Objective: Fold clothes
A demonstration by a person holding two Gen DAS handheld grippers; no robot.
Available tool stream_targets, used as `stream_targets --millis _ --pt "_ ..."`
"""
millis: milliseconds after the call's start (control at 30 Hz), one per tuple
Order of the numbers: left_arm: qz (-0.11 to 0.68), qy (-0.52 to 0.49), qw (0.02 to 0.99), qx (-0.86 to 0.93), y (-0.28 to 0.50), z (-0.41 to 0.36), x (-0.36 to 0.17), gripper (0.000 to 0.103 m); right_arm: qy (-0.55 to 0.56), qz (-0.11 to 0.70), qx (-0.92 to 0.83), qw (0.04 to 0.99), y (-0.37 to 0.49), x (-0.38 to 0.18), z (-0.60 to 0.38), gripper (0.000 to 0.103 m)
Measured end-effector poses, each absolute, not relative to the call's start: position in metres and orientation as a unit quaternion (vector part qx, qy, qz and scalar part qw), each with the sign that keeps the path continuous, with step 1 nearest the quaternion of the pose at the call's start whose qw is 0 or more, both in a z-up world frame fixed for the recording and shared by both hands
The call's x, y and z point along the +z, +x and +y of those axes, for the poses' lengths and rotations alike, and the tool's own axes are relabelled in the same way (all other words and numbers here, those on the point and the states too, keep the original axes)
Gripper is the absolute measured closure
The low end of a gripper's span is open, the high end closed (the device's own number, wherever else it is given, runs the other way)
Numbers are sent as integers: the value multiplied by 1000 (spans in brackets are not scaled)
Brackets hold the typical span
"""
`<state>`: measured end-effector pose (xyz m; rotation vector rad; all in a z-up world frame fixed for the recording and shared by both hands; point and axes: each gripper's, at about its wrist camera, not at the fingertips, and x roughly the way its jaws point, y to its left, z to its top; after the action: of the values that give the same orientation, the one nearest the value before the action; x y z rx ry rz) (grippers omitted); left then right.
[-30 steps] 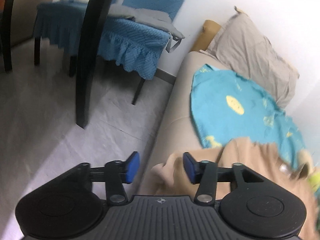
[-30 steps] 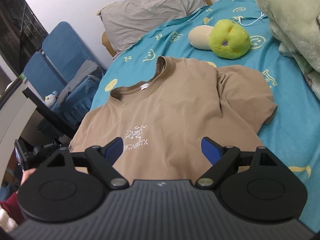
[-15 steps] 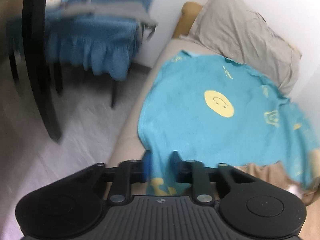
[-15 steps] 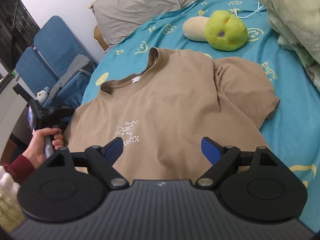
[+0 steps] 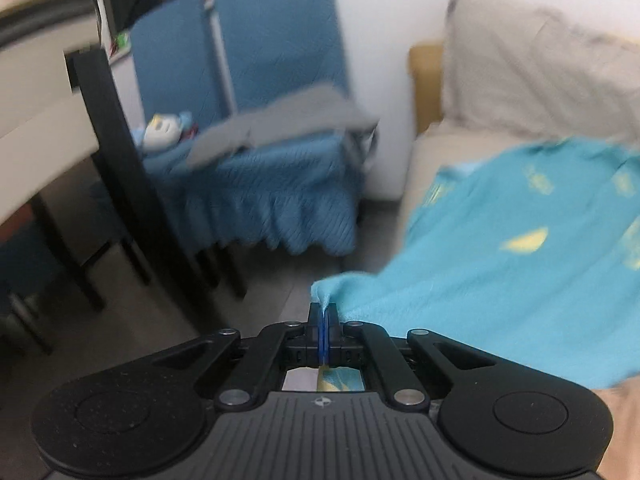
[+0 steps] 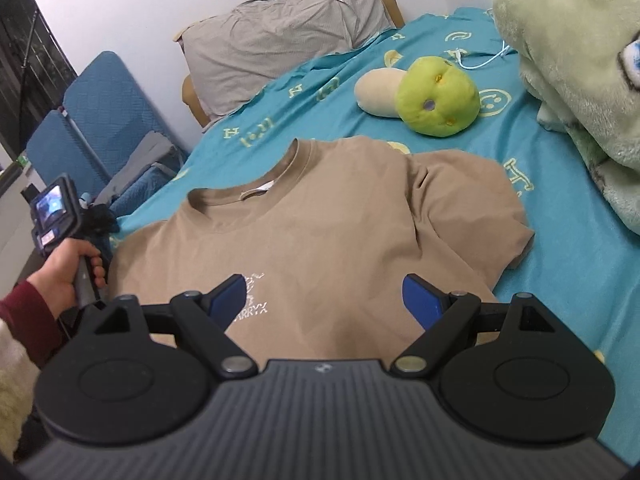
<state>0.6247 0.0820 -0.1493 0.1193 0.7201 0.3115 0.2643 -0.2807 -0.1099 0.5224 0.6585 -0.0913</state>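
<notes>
1. Closest in, my left gripper (image 5: 322, 326) has its blue pads pressed together, clamped on a pinch of the turquoise sheet (image 5: 500, 292); a peak of cloth stands up just past the tips and more shows through the gap behind them.
2. My right gripper (image 6: 332, 300) hangs with its jaws wide apart, nothing between them, poised above the lower chest of the tan T-shirt (image 6: 320, 240).
3. The T-shirt lies flat, front up, on the sheet, collar pointing away from me, white chest print between my right fingers, one short sleeve spread out to the right.
4. At the shirt's left edge, in the right wrist view, a hand (image 6: 70, 268) in a dark red sleeve grips the left gripper's handle, its small screen facing me.
5. Beyond the collar a green plush ball (image 6: 438, 102) rests touching a cream plush piece (image 6: 378, 92), with a pale fluffy blanket (image 6: 580, 80) heaped to the right.
6. Farther back a grey pillow (image 6: 280, 44) leans against the wall at the head of the bed.
7. Off the bed's left side stand blue-covered chairs (image 5: 260, 120), a grey garment draped over one; the left view is blurred.
</notes>
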Motion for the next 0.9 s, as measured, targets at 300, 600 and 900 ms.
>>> stream_targets --millis 300,600,900 --pt "351 18 935 43 584 88 -156 62 241 327 -43 913 270 -117 -278 17" --pt "348 -264 895 85 443 171 -132 48 252 301 -31 919 248 -100 -284 17" --pt "426 -419 800 53 383 183 -186 58 267 292 -28 918 238 -95 -290 17"
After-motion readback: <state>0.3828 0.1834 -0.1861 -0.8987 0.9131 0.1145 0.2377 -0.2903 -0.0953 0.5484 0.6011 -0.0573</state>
